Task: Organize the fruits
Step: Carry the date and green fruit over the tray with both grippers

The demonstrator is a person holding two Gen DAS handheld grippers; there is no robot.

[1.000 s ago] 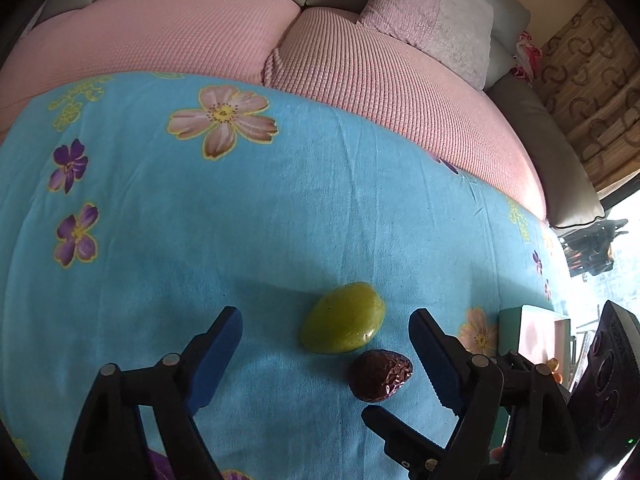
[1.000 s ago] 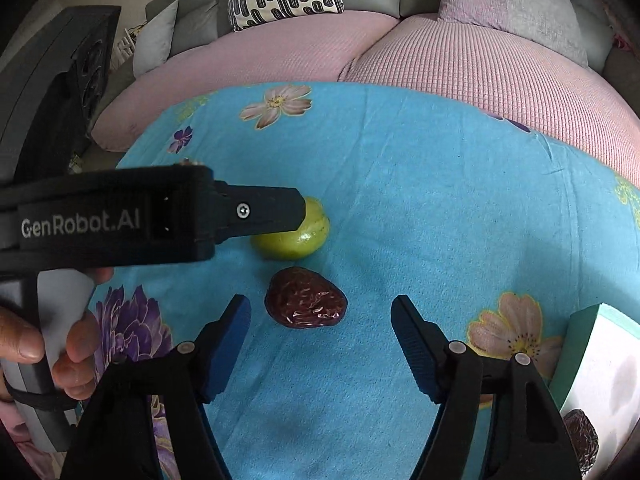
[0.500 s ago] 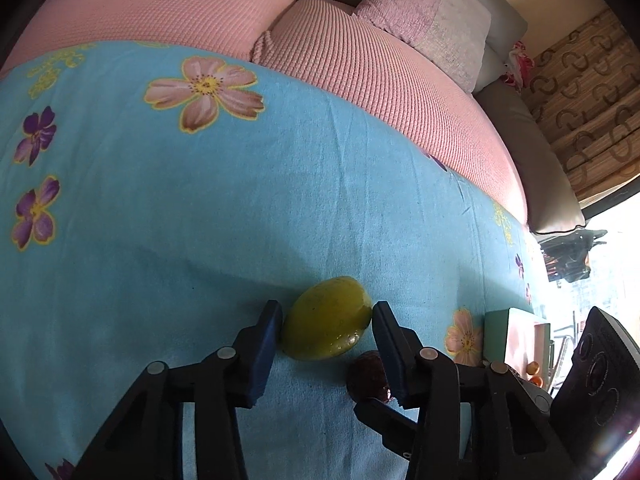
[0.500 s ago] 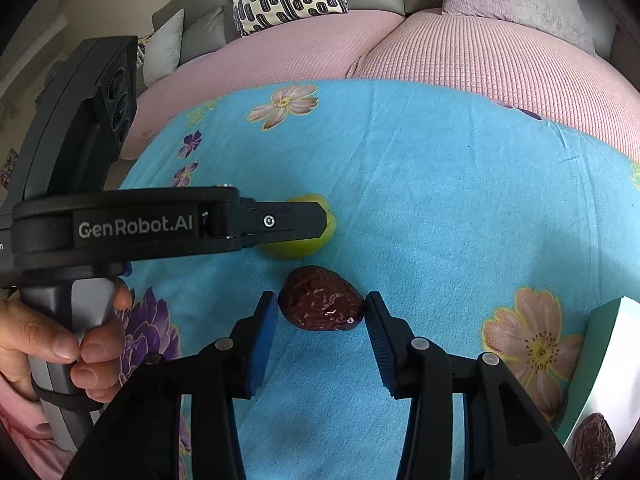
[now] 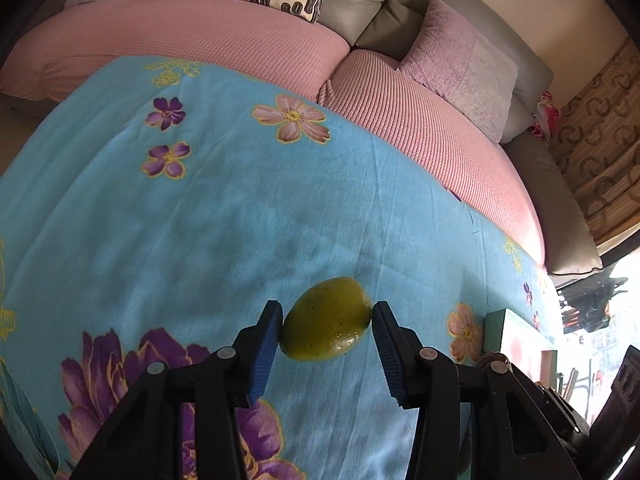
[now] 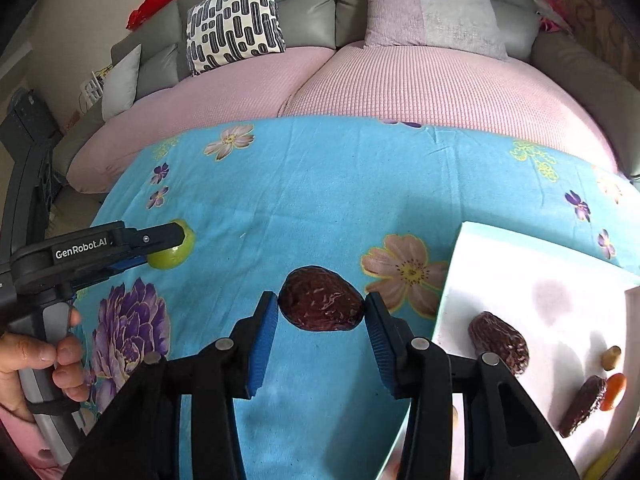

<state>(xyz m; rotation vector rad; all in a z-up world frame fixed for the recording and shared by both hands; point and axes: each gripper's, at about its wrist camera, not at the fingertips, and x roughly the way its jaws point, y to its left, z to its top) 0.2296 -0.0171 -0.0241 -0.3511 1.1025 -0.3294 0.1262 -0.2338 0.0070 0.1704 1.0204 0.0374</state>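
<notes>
Both fruits gripped: left gripper clamped on smooth green oval fruit, right gripper on wrinkled dark-brown date. Next, probably carry right to white shallow tray.

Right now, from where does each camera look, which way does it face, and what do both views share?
Left wrist: sits behind the left gripper, facing the sofa over the blue floral cloth; its jaws clamp a green fruit.
Right wrist: sits behind the right gripper, facing likewise; its jaws clamp a dark date; a hand holds the left gripper.
Shared: the green fruit, cloth, patterned pillow, white tray.
</notes>
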